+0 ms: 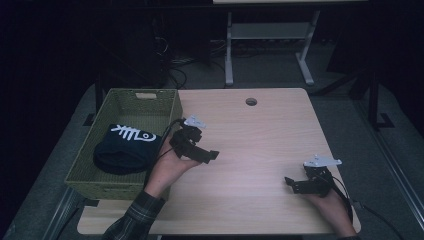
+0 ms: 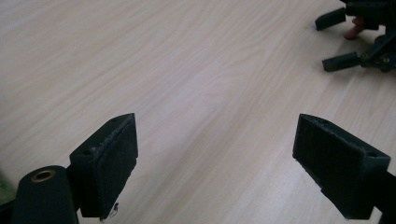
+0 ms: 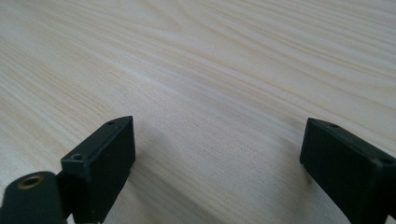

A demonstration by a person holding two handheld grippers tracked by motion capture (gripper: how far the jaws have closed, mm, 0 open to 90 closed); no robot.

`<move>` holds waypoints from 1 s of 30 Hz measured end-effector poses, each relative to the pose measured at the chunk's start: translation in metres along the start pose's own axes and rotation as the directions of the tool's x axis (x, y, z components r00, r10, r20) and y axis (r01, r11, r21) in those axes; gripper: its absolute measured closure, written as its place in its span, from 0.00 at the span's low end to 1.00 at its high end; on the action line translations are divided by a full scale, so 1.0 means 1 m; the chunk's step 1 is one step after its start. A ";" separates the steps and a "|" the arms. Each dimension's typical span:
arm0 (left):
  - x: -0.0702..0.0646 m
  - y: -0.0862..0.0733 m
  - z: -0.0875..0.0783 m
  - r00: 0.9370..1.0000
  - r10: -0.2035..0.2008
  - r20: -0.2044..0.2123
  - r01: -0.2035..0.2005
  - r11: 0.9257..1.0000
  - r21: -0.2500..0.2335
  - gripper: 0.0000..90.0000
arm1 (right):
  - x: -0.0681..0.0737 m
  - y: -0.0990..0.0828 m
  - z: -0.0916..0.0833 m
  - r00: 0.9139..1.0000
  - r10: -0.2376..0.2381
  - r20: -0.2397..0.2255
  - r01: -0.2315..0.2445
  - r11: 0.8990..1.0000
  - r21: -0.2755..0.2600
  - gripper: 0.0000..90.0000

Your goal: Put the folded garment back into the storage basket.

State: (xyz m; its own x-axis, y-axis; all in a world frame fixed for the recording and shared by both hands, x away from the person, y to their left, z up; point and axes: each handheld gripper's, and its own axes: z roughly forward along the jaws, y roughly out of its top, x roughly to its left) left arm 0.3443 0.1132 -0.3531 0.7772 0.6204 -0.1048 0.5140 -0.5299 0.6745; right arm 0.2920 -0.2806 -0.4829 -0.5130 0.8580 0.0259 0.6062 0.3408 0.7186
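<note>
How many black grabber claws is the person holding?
2. The left black two-jaw gripper hovers beside the green woven basket, jaws open. The right black two-jaw gripper sits near the pale wooden table's right edge, jaws open.

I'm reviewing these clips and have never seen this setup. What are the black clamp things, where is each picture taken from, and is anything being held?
A person holds a hand-operated two-jaw tool in each hand. The high view looks down on the pale wooden table; the other two pictures come from cameras riding on each tool. The left gripper and right gripper both stand open over bare wood, holding nothing. At the table's left edge sits a green woven basket containing a folded black cloth with a white fishbone print.
</note>
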 end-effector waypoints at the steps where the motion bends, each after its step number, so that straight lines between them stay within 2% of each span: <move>1: -0.002 -0.002 0.003 1.000 0.009 0.004 -0.009 1.000 -0.003 0.15 | 0.000 0.000 0.000 1.000 0.000 0.001 0.000 1.000 0.000 0.11; 7: -0.007 -0.016 0.022 0.999 0.013 0.036 -0.013 1.000 -0.011 0.15 | 0.000 0.000 0.000 1.000 0.001 0.000 -0.001 1.000 0.000 0.11; 12: -0.011 -0.027 0.035 0.999 0.027 0.039 -0.027 1.000 0.011 0.15 | 0.000 0.000 0.000 1.000 0.001 0.000 -0.001 1.000 0.000 0.11; 15: -0.011 -0.034 0.040 0.998 0.041 0.044 -0.041 0.999 0.008 0.15 | 0.000 0.000 0.000 1.000 0.000 0.000 0.000 1.000 0.001 0.11; 21: -0.011 -0.045 0.053 0.998 0.045 0.053 -0.046 0.999 0.015 0.15 | 0.000 0.000 0.000 1.000 0.000 0.000 0.000 1.000 0.000 0.11; 25: -0.012 -0.053 0.062 0.997 0.049 0.057 -0.049 0.999 0.003 0.15 | 0.000 0.000 0.000 1.000 0.000 0.000 0.000 1.000 0.000 0.11; 30: -0.012 -0.060 0.072 0.997 0.054 0.050 -0.055 0.998 0.031 0.15 | 0.000 0.000 0.000 1.000 0.002 0.000 -0.002 1.000 0.000 0.11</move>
State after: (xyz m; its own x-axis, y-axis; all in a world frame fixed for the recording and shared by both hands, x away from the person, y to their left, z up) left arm 0.3300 0.0962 -0.4451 0.8210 0.5611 -0.1052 0.4813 -0.5811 0.6562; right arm 0.2920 -0.2806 -0.4829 -0.5119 0.8586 0.0269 0.6072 0.3395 0.7184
